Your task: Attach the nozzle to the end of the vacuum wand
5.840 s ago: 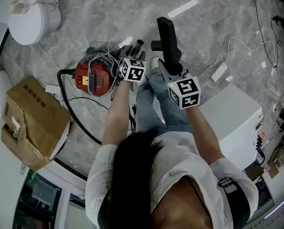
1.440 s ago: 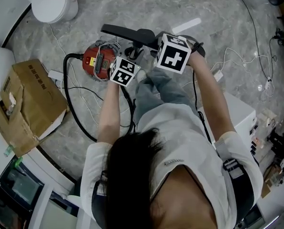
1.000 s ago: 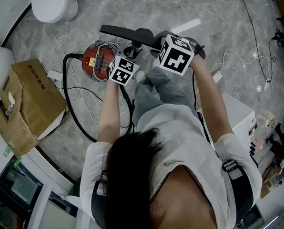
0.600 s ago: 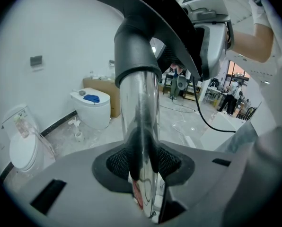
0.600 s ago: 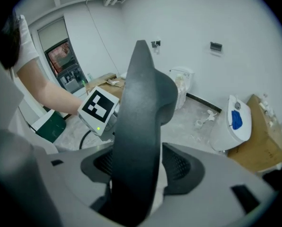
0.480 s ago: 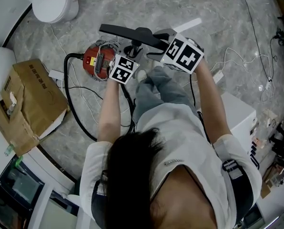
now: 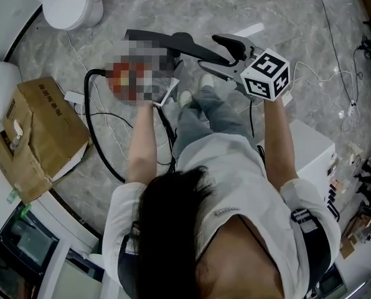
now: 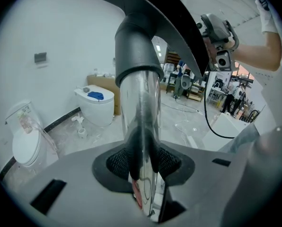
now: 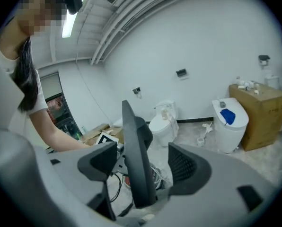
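Left tongs [image 8: 142, 161] are clamping the chrome wand [image 8: 140, 110]. Both ribbed pads are pressing on the tube, which is running up and away from the camera. Nozzle [image 8: 137, 46] is sitting on the wand's far end, its dark collar wrapping around the tube tip and its flat head spreading out above. Can't tell how deep the collar is seated.

Right tongs [image 9: 145, 159] have just been opening and are now standing wide apart. The nozzle [image 9: 134, 150] is standing edge-on between the pads with a gap showing on each side, so nothing is being gripped there.

Head view: the nozzle [image 7: 173, 41] is lying roughly level in front of the person. Right tongs [image 7: 210, 53] are straddling its right-hand end, marker cube facing up. Black hose [image 7: 91, 143] is curving across the marble floor [image 7: 173, 5]. Cardboard box [image 7: 39, 136] is sitting at the left. Toilet [image 9: 162, 122] is showing beyond the right tongs in the right gripper view.
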The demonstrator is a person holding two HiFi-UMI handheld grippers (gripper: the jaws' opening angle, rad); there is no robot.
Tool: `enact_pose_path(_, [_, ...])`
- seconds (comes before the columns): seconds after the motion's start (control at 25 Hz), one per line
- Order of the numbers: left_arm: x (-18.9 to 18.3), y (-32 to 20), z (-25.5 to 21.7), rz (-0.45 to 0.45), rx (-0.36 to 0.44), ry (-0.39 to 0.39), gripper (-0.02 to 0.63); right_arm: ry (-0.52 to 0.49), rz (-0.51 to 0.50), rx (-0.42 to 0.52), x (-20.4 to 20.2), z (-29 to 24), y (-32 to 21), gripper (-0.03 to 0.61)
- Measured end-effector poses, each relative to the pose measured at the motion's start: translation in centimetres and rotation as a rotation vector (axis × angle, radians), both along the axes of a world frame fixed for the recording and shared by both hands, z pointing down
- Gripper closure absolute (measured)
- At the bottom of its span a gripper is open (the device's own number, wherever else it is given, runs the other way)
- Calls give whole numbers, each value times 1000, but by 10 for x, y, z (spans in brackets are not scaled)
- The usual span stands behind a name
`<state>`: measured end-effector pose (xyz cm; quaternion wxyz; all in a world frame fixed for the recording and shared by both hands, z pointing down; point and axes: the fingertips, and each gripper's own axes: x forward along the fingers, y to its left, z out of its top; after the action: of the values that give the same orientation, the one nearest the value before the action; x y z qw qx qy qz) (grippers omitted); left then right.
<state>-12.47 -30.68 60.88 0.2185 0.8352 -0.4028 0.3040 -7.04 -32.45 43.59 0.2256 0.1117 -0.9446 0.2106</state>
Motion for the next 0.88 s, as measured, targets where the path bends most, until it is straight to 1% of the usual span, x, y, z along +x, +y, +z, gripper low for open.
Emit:
enact_pose_path(0.2, [-7, -7, 5, -18, -16, -2, 494, -100, 89, 33, 12, -12, -6, 250])
enact_pose_path(0.36, [-11, -13, 7, -29, -24, -2, 494, -216, 225, 125, 23, -33, -18, 250])
enact_pose_path(0.48, [-11, -14, 9, -31, -31, -1, 494, -283, 307, 123, 34, -41, -23, 250])
enact_pose_path(0.56, [-10, -15, 10, -32, -33, 5, 494, -330, 386, 118, 45, -45, -30, 250])
enact_pose_path(0.76, [-10, -15, 9, -45, -47, 11, 494, -374, 624, 111, 85, -39, -47, 250])
enact_pose_path(0.88, [-13, -16, 11, -56, -52, 7, 494, -345, 700, 104, 99, -24, -49, 252])
